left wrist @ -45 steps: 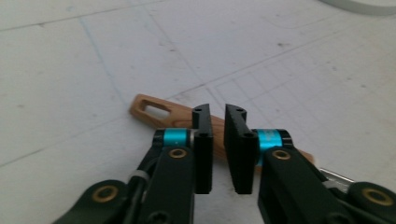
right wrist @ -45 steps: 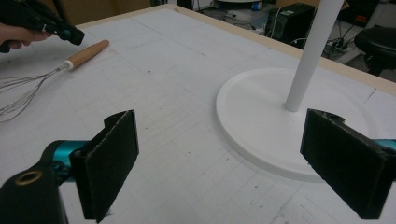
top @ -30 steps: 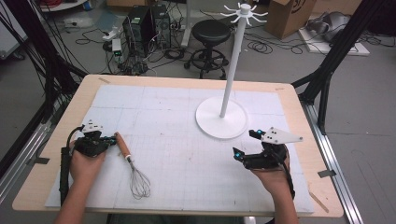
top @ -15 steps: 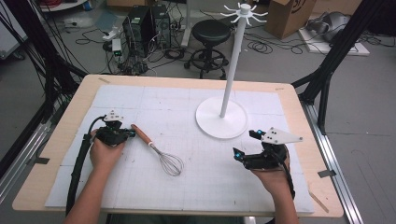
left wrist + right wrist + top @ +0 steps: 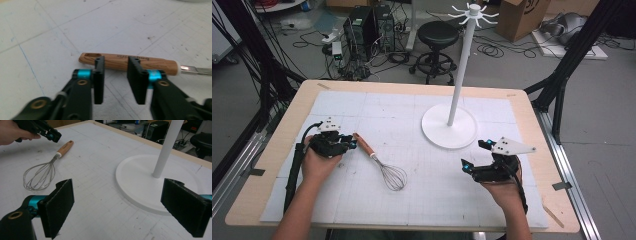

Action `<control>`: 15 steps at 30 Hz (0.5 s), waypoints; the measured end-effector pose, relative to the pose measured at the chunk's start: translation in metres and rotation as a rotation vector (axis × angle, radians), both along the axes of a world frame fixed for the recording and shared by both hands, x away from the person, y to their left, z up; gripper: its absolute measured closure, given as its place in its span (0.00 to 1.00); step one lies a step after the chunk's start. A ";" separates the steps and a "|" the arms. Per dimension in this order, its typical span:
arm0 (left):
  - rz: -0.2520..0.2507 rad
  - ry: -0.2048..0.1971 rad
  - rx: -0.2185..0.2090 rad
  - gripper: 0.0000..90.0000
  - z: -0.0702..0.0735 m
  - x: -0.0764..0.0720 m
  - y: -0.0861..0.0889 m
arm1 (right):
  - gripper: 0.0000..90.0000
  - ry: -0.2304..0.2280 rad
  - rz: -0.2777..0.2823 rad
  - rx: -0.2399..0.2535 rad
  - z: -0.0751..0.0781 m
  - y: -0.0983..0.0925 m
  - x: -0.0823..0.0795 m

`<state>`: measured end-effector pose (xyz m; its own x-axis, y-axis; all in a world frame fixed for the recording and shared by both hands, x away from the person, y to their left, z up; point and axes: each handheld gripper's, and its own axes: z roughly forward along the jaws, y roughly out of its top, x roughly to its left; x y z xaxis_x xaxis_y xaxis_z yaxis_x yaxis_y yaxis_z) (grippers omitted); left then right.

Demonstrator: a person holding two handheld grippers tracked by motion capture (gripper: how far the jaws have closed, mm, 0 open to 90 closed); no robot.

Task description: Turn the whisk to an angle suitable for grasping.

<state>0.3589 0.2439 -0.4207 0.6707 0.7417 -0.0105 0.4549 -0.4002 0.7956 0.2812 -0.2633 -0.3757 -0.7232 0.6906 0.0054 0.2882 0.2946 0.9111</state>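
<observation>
Just beyond the left tool (image 5: pixel 115 80), its jaws apart, lies the whisk (image 5: pixel 382 162).

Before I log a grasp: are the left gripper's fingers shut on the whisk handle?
No. The left gripper is open; its fingers stop short of the whisk.

brown wooden-handled whisk (image 5: pixel 382 162), white stand (image 5: pixel 449 131), white gridded mat (image 5: pixel 362 107).

Light wooden rectangular table (image 5: pixel 532 107) is covered across most of its top by a white gridded mat (image 5: pixel 377 107), scuffed and marked. On the mat: a metal wire whisk with wooden handle (image 5: pixel 382 162), lying flat, and a white round-based hook stand (image 5: pixel 449 126), upright.
</observation>
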 end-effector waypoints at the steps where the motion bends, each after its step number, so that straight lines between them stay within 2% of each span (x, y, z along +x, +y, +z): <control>1: -0.026 -0.010 -0.001 0.64 0.002 -0.002 0.000 | 0.12 0.000 0.000 0.000 0.000 0.000 0.000; 5: -0.069 -0.021 -0.020 0.47 0.009 -0.003 -0.004 | 0.12 0.000 0.004 0.001 0.000 0.001 0.000; 7: -0.110 -0.033 -0.001 0.38 0.015 -0.002 -0.009 | 0.12 0.001 0.005 0.000 0.000 0.002 0.000; 12: -0.213 -0.052 0.072 0.26 0.032 0.004 -0.023 | 0.12 -0.003 0.003 0.011 0.000 -0.001 0.000; 15: -0.273 -0.017 0.115 0.21 0.039 0.011 -0.032 | 0.12 0.002 0.000 0.020 0.001 -0.003 -0.001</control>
